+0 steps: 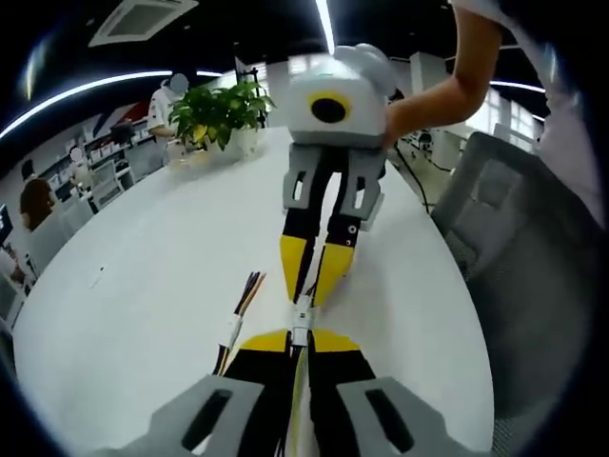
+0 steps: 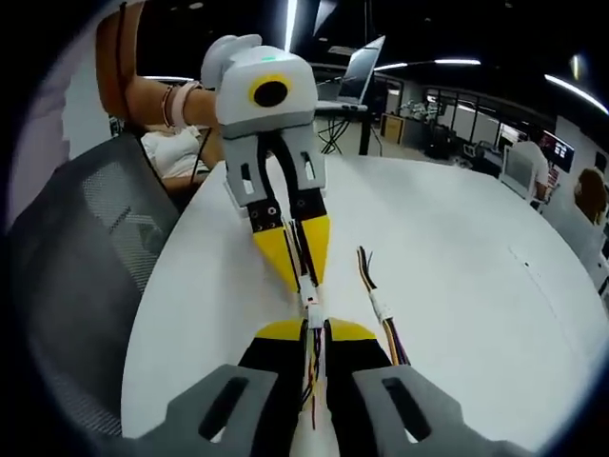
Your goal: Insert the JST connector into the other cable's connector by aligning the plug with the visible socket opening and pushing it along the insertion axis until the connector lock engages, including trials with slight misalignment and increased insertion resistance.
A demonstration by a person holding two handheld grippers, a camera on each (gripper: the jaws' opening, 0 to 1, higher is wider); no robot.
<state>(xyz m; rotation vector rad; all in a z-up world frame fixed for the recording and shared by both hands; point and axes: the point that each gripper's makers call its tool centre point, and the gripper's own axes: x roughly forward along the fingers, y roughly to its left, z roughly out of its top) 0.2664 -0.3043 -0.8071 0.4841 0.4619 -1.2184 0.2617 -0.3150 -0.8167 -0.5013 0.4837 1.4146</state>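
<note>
Two grippers meet tip to tip over the white table (image 1: 143,286).

The left gripper (image 1: 301,335) and right gripper (image 2: 315,326) each pinch a cable end — white connectors (image 1: 302,314) touch between them, near the table's edge by a grey chair (image 1: 533,248). A spare cable (image 2: 379,305) lies just beside.

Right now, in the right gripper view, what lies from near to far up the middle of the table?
Right claw shut on its cable → joined white connectors → left claw → laptop at the far edge.
</note>
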